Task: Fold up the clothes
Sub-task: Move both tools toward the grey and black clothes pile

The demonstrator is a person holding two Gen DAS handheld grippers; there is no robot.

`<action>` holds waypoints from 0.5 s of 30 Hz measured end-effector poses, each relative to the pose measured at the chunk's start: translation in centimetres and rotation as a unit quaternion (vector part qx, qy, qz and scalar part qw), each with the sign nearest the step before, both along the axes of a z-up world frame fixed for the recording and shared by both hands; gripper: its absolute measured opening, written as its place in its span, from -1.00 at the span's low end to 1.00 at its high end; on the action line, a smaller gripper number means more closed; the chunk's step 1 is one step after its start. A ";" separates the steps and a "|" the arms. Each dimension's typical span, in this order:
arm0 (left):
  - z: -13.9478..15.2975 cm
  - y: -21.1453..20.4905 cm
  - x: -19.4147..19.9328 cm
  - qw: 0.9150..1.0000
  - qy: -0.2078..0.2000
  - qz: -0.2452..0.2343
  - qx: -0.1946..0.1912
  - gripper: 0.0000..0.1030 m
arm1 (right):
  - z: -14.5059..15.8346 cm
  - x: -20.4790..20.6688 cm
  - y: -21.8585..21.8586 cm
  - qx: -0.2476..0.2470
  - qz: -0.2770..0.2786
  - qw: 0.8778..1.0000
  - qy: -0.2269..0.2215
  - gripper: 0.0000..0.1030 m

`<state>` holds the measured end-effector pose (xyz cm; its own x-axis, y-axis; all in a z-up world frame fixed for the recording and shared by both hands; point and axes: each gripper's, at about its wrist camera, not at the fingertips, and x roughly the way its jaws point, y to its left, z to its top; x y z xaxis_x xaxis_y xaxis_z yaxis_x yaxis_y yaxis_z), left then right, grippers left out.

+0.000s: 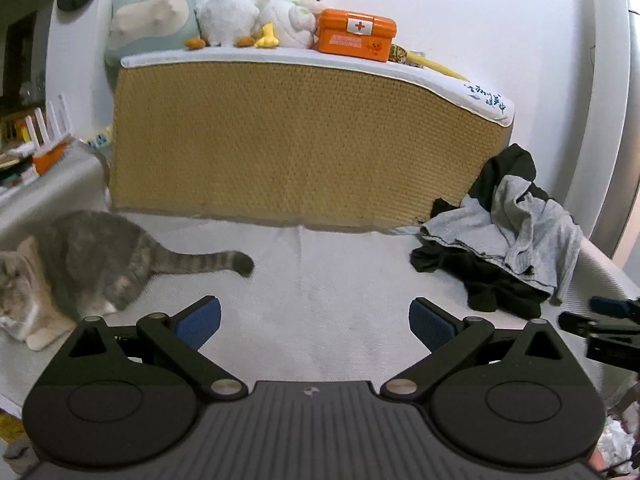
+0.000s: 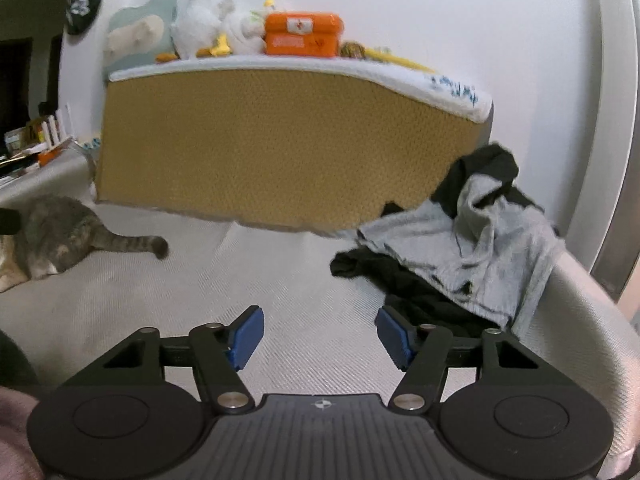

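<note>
A heap of clothes lies on the white bed at the right, against the wall. A grey garment is draped over black garments. My left gripper hovers over bare bed sheet, left of and nearer than the heap, its blue pads wide apart with nothing between them. My right gripper stands open just in front of the heap's near left edge, empty, its right pad close to the black cloth. The right gripper's tips show at the right edge of the left wrist view.
A grey tabby cat lies on the bed at the left, tail stretched toward the middle. A woven tan headboard panel stands behind, with plush toys and an orange first-aid box on top. A cluttered shelf sits far left.
</note>
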<state>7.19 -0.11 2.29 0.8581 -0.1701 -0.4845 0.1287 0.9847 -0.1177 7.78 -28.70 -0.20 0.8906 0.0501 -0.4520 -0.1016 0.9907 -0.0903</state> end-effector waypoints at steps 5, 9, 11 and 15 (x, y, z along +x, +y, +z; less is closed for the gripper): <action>-0.4 -0.3 1.4 1.000 0.005 -0.013 0.013 1.00 | -1.7 2.4 -1.4 0.036 -0.021 0.999 0.023 0.30; -0.8 -0.1 2.5 1.000 0.020 -0.009 0.006 1.00 | -2.6 3.4 -2.0 0.056 -0.032 0.997 0.034 0.30; -1.0 0.0 2.9 1.000 0.021 -0.007 0.007 1.00 | -2.7 3.6 -2.0 0.057 -0.033 0.997 0.034 0.30; -1.4 -0.4 3.8 1.000 0.025 -0.005 0.008 1.00 | -2.5 4.0 -1.9 0.052 -0.035 0.998 0.027 0.30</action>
<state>10.96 -0.52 0.93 0.8315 -0.1700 -0.5288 0.1321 0.9852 -0.1090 11.80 -30.60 -2.72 0.8676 0.0373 -0.4959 -0.0329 0.9993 0.0176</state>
